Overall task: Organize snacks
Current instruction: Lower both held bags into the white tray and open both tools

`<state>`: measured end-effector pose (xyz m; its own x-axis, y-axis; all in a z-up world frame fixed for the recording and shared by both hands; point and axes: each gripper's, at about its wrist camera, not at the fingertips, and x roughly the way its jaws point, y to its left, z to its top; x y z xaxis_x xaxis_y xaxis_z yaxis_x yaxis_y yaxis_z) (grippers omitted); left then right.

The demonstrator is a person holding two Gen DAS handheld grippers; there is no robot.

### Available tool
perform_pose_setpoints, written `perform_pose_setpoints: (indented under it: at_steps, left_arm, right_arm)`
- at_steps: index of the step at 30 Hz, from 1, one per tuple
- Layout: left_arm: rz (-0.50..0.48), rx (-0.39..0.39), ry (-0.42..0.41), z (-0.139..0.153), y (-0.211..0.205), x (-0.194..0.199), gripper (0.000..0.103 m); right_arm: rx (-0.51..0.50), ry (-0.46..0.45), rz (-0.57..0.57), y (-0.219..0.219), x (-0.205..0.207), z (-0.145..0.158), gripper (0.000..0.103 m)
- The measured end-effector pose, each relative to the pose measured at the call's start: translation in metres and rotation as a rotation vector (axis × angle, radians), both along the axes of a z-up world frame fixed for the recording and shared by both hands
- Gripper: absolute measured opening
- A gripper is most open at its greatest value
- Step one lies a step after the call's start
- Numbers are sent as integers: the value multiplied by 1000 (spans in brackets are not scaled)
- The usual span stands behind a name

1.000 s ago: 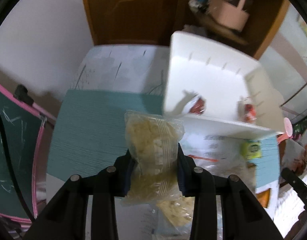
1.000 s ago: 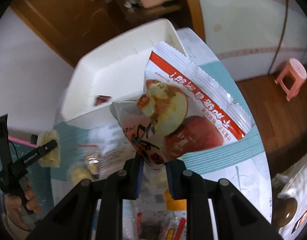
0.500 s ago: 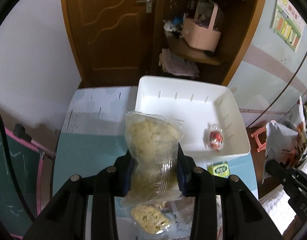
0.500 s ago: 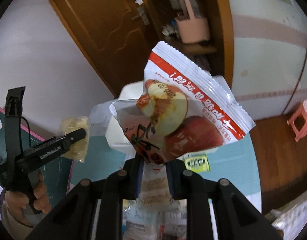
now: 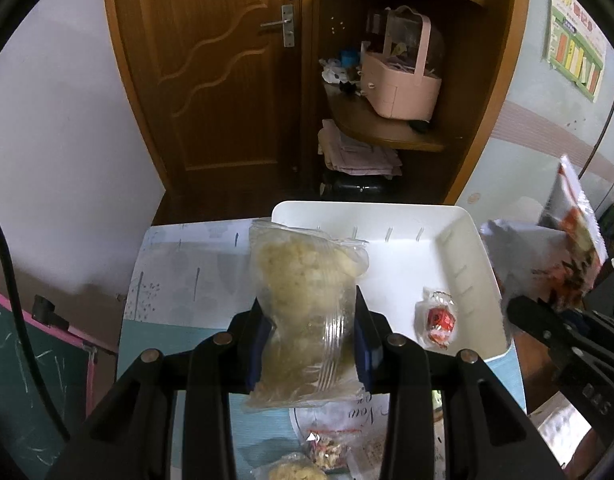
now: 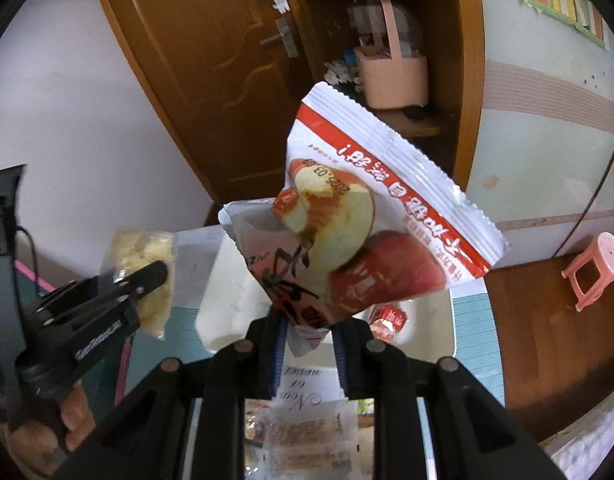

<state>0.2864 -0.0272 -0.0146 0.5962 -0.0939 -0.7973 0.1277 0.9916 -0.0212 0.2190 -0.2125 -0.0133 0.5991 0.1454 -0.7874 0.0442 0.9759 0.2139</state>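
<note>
My left gripper is shut on a clear bag of pale yellow puffed snack, held up over the near left part of the white tray. One small red-and-white wrapped sweet lies in the tray. My right gripper is shut on the lower corner of a white-and-red apple chips packet, raised above the tray. The left gripper with its yellow bag shows at the left of the right wrist view, and the right gripper's packet shows at the right edge of the left wrist view.
More snack packets and a printed paper lie on the teal table mat near me. Behind the table stand a brown door and a corner shelf with a pink basket. A pink stool stands on the floor at right.
Both grippers have risen with their packets and pulled back from the tray. The tray now looks smaller and lower, and more of the door and shelf shows.
</note>
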Motion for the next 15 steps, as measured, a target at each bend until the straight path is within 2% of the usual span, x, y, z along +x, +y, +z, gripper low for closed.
perform_pose_setpoints:
  at_steps: [5, 7, 8, 9, 11, 15]
  left_arm:
    - [0, 5, 16, -7, -1, 9, 38]
    - [-3, 0, 20, -9, -1, 10, 59]
    - [6, 9, 10, -8, -1, 10, 81]
    - [15, 16, -5, -7, 1, 9, 89]
    - [24, 20, -37, -3, 3, 5, 90]
    - [32, 15, -21, -2, 6, 6, 90]
  right_arm:
    - [-39, 48, -7, 4, 22, -11, 23]
    - [-50, 70, -6, 7, 25, -14, 26]
    - [-52, 76, -6, 7, 27, -15, 33]
    - [-54, 80, -10, 7, 28, -16, 37]
    - [-52, 79, -19, 7, 27, -16, 48]
    - [-48, 73, -14, 8, 25, -15, 49]
